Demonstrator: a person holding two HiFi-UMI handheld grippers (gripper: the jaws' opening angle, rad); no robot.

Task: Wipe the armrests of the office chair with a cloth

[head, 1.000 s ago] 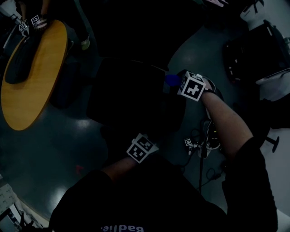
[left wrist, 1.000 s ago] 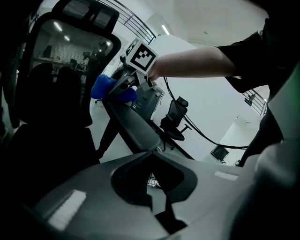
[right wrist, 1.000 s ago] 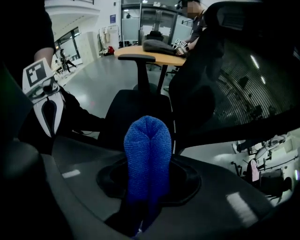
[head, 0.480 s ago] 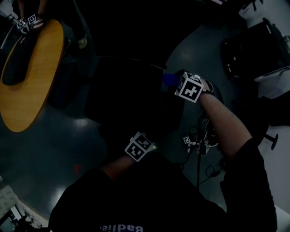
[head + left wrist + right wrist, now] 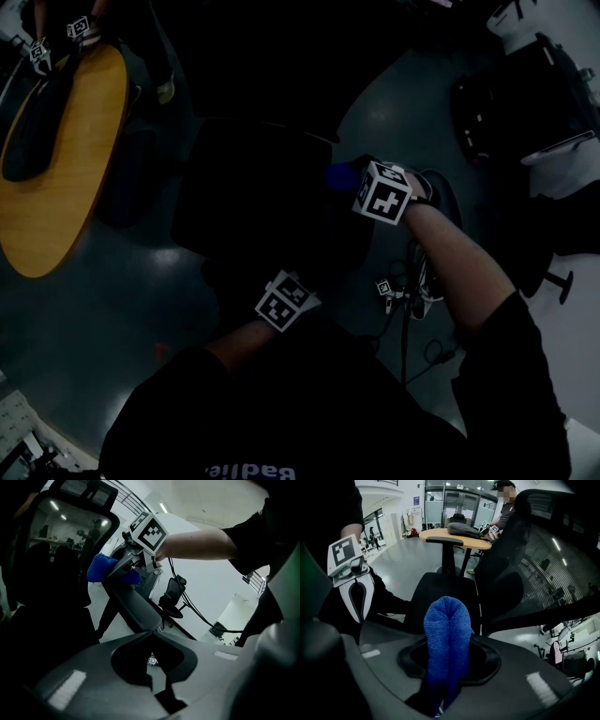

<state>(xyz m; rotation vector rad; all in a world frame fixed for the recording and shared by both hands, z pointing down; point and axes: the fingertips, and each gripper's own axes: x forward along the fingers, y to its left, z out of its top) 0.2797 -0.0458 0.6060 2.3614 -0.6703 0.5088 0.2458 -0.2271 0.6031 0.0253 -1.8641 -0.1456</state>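
The black office chair (image 5: 267,202) fills the middle of the dark head view. My right gripper (image 5: 449,637) is shut on a blue cloth (image 5: 447,620). In the left gripper view the cloth (image 5: 101,568) is pressed on the far end of the black armrest (image 5: 136,606), under the right gripper (image 5: 123,565). In the head view the cloth (image 5: 339,175) shows just left of the right marker cube (image 5: 382,192). My left gripper (image 5: 151,637) is shut with nothing in it, its tips by the armrest's near end. Its cube (image 5: 284,302) is at the chair's front.
A round wooden table (image 5: 56,178) stands at the left, with a dark bag (image 5: 37,131) on it and another person's grippers beside it. Cables (image 5: 412,300) lie on the floor right of the chair. More black chairs (image 5: 511,103) stand at the upper right.
My right gripper with the blue cloth has shifted a little to the left along the armrest. The left gripper has barely moved.
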